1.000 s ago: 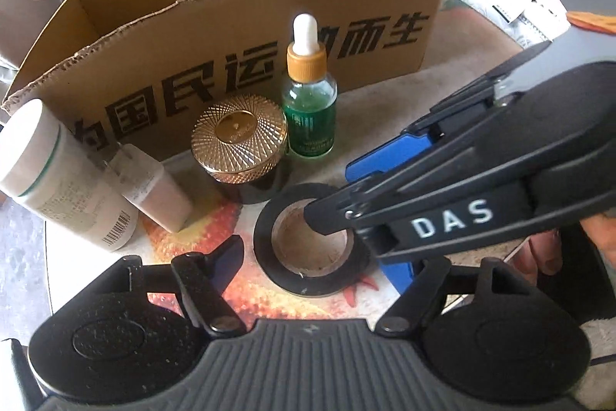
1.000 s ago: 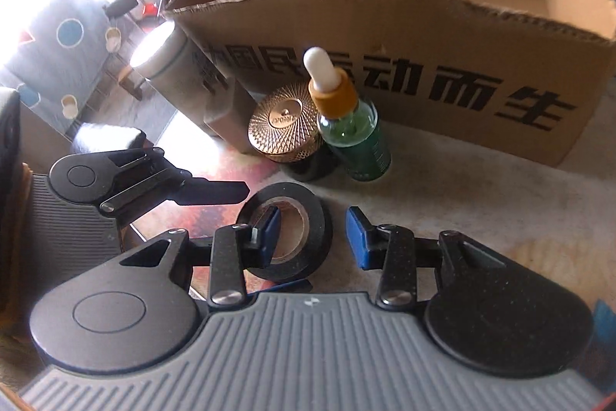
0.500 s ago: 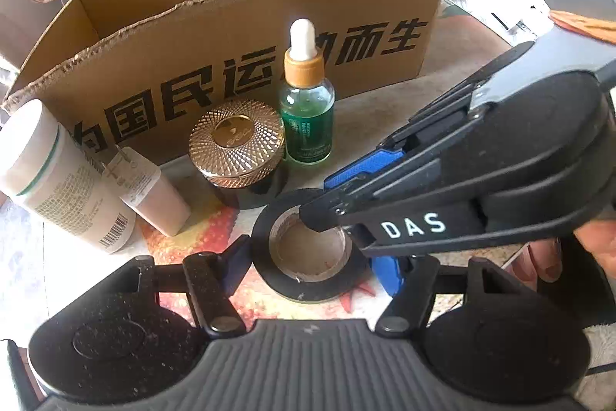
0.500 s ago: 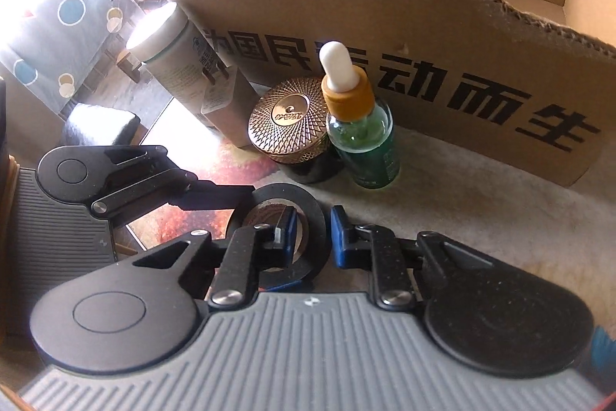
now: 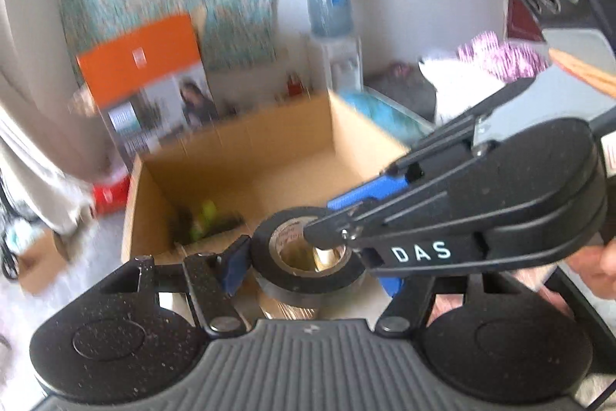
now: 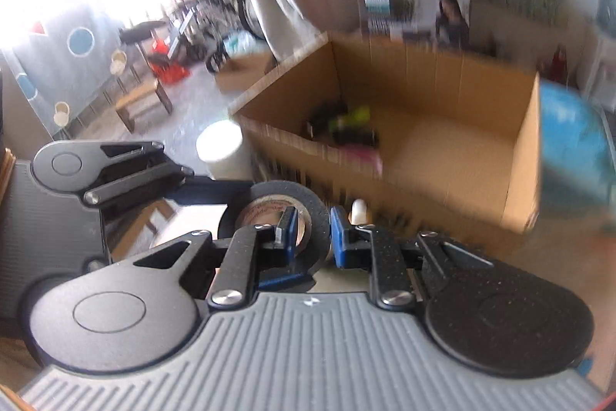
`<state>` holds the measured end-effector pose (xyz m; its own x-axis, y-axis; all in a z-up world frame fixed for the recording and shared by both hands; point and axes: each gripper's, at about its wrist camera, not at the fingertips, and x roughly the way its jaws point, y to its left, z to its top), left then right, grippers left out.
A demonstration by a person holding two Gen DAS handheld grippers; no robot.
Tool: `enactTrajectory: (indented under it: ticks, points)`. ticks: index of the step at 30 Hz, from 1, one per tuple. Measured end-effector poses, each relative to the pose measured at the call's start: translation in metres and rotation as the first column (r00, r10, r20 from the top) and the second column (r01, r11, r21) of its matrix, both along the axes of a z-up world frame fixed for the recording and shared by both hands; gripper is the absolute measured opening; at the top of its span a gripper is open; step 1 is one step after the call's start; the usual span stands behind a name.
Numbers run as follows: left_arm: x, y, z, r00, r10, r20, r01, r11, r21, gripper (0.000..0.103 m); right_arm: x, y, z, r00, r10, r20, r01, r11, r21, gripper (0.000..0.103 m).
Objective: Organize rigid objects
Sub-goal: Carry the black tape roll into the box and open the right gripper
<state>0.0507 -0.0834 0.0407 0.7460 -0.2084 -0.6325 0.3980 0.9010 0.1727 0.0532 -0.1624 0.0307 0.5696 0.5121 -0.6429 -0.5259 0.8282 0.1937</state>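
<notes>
A black roll of tape (image 5: 304,257) is lifted off the table, level with the near wall of the open cardboard box (image 5: 238,157). My left gripper (image 5: 312,264) is shut on the roll's outer sides. My right gripper (image 6: 312,230) is shut on the roll's wall (image 6: 292,195), one finger inside the core and one outside. In the left wrist view the right gripper (image 5: 462,214) reaches in from the right. The box (image 6: 442,95) holds a dark and yellow-green object (image 6: 346,126). The dropper bottle's white tip (image 6: 359,209) shows just past my right fingers.
A white-capped bottle (image 6: 219,145) stands left of the box. An orange and grey product box (image 5: 150,84) stands behind the cardboard box. A blue round object (image 6: 573,149) is at its right. Bags (image 5: 481,72) lie at the back right.
Both grippers have lifted the tape roll off the table and raised it toward the box opening. The views now look over the box rim; the jar and bottles dropped out of sight.
</notes>
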Motion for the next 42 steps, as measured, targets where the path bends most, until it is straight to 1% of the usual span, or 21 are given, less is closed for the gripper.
enactTrajectory:
  ticks: [3, 5, 7, 10, 13, 14, 15, 19, 21, 23, 26, 31, 33, 37, 40, 42]
  points:
    - [0.023, 0.0, 0.012, 1.0, 0.007, 0.009, -0.007, 1.0, -0.014, 0.068, 0.015, -0.004, 0.024, 0.999, 0.006, 0.037, -0.006, 1.0, 0.018, 0.017]
    - [0.043, 0.0, 0.016, 1.0, 0.013, -0.011, -0.014, 1.0, -0.024, 0.067, 0.032, -0.007, 0.035, 0.999, 0.006, 0.039, -0.008, 1.0, 0.028, 0.017]
    - [0.068, 0.001, 0.017, 0.999, 0.016, -0.045, -0.018, 1.0, -0.026, 0.067, 0.058, -0.01, 0.04, 1.0, 0.011, 0.014, -0.012, 0.999, 0.039, 0.017]
    - [0.115, 0.004, 0.013, 0.992, 0.025, -0.126, -0.029, 0.999, -0.027, 0.067, 0.106, -0.01, 0.039, 0.998, 0.018, -0.054, -0.016, 0.999, 0.048, 0.017]
    - [0.166, 0.007, 0.0, 0.972, 0.036, -0.232, -0.044, 0.999, -0.032, 0.067, 0.16, -0.01, 0.027, 0.989, 0.02, -0.143, -0.013, 0.999, 0.051, 0.017]
    - [0.184, 0.008, -0.007, 0.962, 0.042, -0.27, -0.054, 0.998, -0.037, 0.067, 0.179, -0.012, 0.021, 0.984, 0.016, -0.178, -0.006, 0.998, 0.055, 0.017]
    - [0.198, 0.011, -0.013, 0.953, 0.044, -0.299, -0.058, 0.998, -0.039, 0.067, 0.198, -0.013, 0.013, 0.977, 0.014, -0.213, -0.002, 0.998, 0.058, 0.017]
    - [0.252, 0.019, -0.042, 0.905, 0.069, -0.42, -0.093, 0.995, -0.038, 0.067, 0.257, -0.013, -0.022, 0.941, 0.007, -0.337, 0.017, 0.997, 0.068, 0.017]
    - [0.269, 0.02, -0.057, 0.886, 0.088, -0.456, -0.11, 0.994, -0.022, 0.067, 0.281, -0.012, -0.039, 0.923, 0.004, -0.385, 0.022, 0.998, 0.063, 0.016]
    - [0.28, 0.019, -0.067, 0.876, 0.105, -0.471, -0.117, 0.993, 0.003, 0.067, 0.299, -0.008, -0.057, 0.905, -0.001, -0.426, 0.029, 0.998, 0.058, 0.016]
    - [0.292, 0.016, -0.08, 0.867, 0.129, -0.481, -0.134, 0.991, 0.024, 0.067, 0.318, -0.002, -0.077, 0.892, -0.014, -0.453, 0.037, 0.998, 0.042, 0.016]
    - [0.308, 0.018, -0.094, 0.86, 0.16, -0.485, -0.17, 0.985, 0.024, 0.067, 0.333, 0.003, -0.098, 0.888, -0.038, -0.458, 0.059, 0.998, 0.031, 0.017]
    - [0.31, 0.02, -0.093, 0.857, 0.164, -0.488, -0.18, 0.983, 0.014, 0.068, 0.337, 0.006, -0.103, 0.894, -0.055, -0.444, 0.069, 0.997, 0.016, 0.019]
    - [0.305, 0.023, -0.084, 0.868, 0.178, -0.463, -0.197, 0.98, 0.007, 0.071, 0.342, 0.006, -0.107, 0.908, -0.067, -0.413, 0.081, 0.997, 0.016, 0.019]
    - [0.293, 0.026, -0.068, 0.885, 0.172, -0.433, -0.196, 0.98, -0.013, 0.073, 0.337, 0.004, -0.099, 0.92, -0.073, -0.386, 0.092, 0.995, 0.03, 0.019]
    - [0.281, 0.029, -0.053, 0.9, 0.164, -0.404, -0.195, 0.98, -0.036, 0.075, 0.328, 0.0, -0.087, 0.929, -0.076, -0.362, 0.102, 0.993, 0.052, 0.02]
